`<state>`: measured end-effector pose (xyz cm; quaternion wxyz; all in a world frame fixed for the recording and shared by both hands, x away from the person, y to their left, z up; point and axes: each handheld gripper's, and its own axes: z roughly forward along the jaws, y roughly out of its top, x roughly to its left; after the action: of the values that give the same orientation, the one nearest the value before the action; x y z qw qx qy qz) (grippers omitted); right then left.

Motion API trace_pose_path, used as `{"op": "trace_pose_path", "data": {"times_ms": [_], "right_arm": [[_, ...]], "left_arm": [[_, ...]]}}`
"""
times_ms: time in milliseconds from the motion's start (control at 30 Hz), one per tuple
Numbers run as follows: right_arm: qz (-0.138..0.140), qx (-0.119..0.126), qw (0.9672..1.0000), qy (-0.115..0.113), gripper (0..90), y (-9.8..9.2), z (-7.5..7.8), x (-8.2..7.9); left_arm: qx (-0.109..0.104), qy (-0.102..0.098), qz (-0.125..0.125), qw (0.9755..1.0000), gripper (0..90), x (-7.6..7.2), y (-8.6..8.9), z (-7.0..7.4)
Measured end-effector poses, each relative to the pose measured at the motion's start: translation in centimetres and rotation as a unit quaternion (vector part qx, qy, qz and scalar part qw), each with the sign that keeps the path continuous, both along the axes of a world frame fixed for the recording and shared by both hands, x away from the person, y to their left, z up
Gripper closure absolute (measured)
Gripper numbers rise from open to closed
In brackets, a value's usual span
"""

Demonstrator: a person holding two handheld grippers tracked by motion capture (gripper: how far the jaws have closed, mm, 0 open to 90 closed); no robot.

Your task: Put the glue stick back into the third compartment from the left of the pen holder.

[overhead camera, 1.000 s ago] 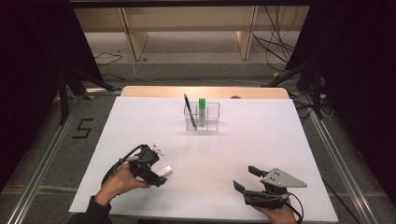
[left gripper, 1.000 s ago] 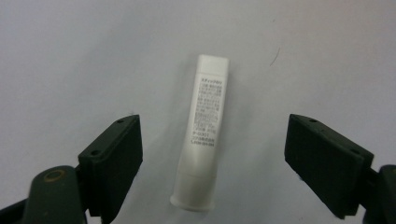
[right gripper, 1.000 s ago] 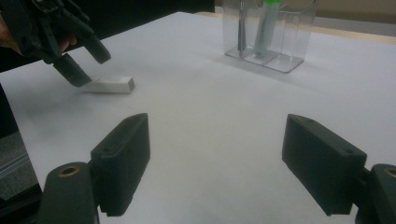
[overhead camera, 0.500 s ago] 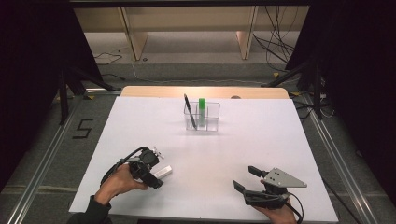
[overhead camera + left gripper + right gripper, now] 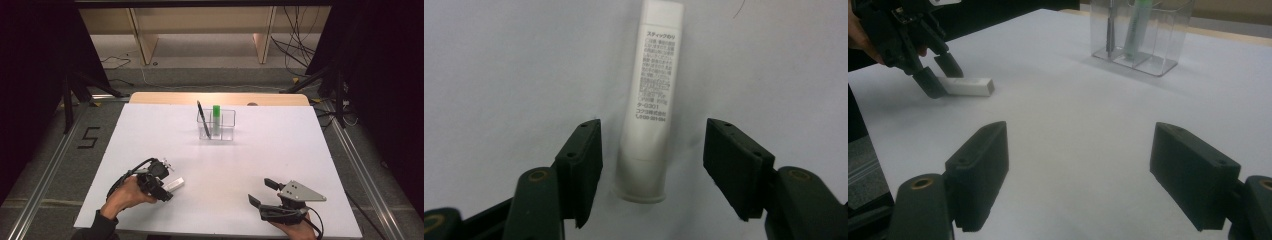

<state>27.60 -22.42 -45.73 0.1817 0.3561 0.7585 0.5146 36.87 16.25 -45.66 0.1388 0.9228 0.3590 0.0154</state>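
Note:
A white glue stick tube with small printed text lies flat on the white table, at front left in the high view. My left gripper straddles its capped end. Its jaws have just been closing, and a gap still shows on each side of the tube, so the pads do not touch it. In the high view a hand holds this left gripper low over the table. My right gripper stands open over bare table at front right, with nothing between its jaws.
A clear divided holder stands at the table's far middle, with a black pen and a green-capped stick upright in it. From the right gripper view, the left gripper and the tube lie far left.
The left gripper's jaws have narrowed around the white tube, which lies where it was. The right gripper has not moved.

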Motion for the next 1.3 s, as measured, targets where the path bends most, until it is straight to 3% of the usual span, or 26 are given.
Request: {"op": "trace_pose_path", "data": {"times_ms": [667, 1133, 1300], "right_arm": [[0.002, -0.004, 1.0, -0.002, 24.7, 0.2, 0.0, 0.0], [0.005, -0.008, 1.0, -0.003, 24.8, 0.2, 0.0, -0.1], [0.004, -0.008, 0.9999, -0.005, 24.8, 0.3, 0.0, -0.1]], "left_arm": [[0.017, 0.001, -0.013, 0.9998, 62.5, 0.1, 0.6, -0.5], [-0.01, -0.007, -0.02, 0.9997, 66.9, 0.1, 0.7, -0.3], [-0.053, -0.012, -0.032, 0.998, 66.9, -0.4, -0.1, 1.0]]}}
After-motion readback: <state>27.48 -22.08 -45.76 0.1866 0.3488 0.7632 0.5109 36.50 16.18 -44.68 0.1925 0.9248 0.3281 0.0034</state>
